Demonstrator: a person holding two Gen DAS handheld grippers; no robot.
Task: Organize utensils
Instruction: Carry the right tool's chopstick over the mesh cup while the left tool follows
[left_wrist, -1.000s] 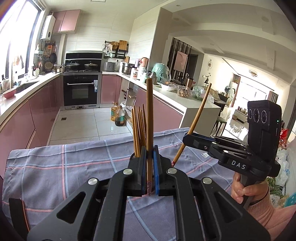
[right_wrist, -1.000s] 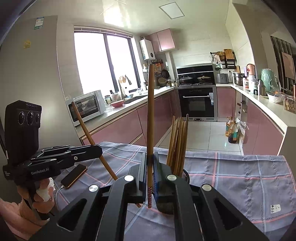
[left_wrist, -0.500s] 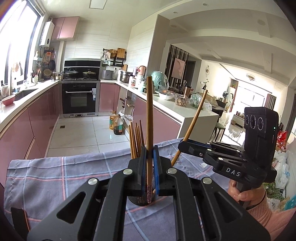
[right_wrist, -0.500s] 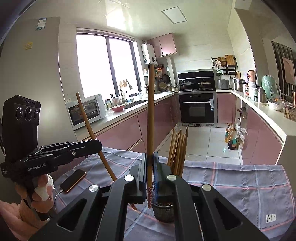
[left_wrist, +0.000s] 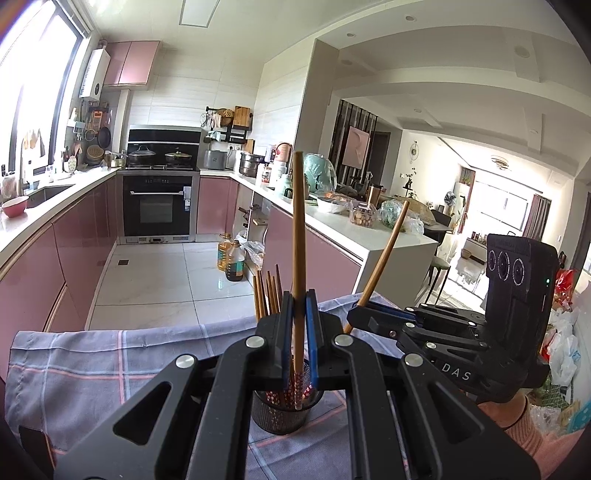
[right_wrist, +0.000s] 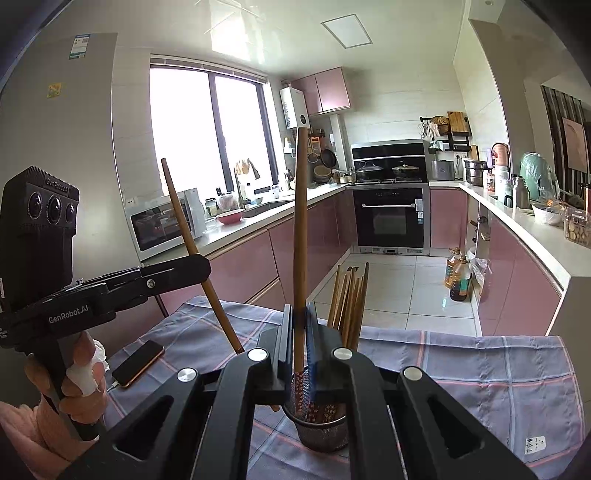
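In the left wrist view my left gripper (left_wrist: 299, 295) is shut on an upright brown chopstick (left_wrist: 298, 229). Its patterned lower end hangs at the mouth of a black mesh cup (left_wrist: 279, 419) that holds several chopsticks (left_wrist: 266, 295). To the right, my right gripper (left_wrist: 356, 315) grips a tilted chopstick (left_wrist: 384, 258). In the right wrist view my right gripper (right_wrist: 300, 306) is shut on an upright chopstick (right_wrist: 301, 221) above the same cup (right_wrist: 321, 434). At the left, my left gripper (right_wrist: 201, 264) holds its leaning chopstick (right_wrist: 192, 243). I cannot tell whether either tip is inside the cup.
A blue-grey checked cloth (right_wrist: 480, 369) covers the table. A phone (right_wrist: 138, 363) lies on it at the left, near a hand on the left gripper's handle. Beyond the table's far edge are pink kitchen cabinets, an oven and oil bottles (right_wrist: 458, 275) on the floor.
Both views have tipped upward a little. The mesh cup, hidden behind the jaws a second ago, now shows below both grippers. Each gripper keeps its chopstick.
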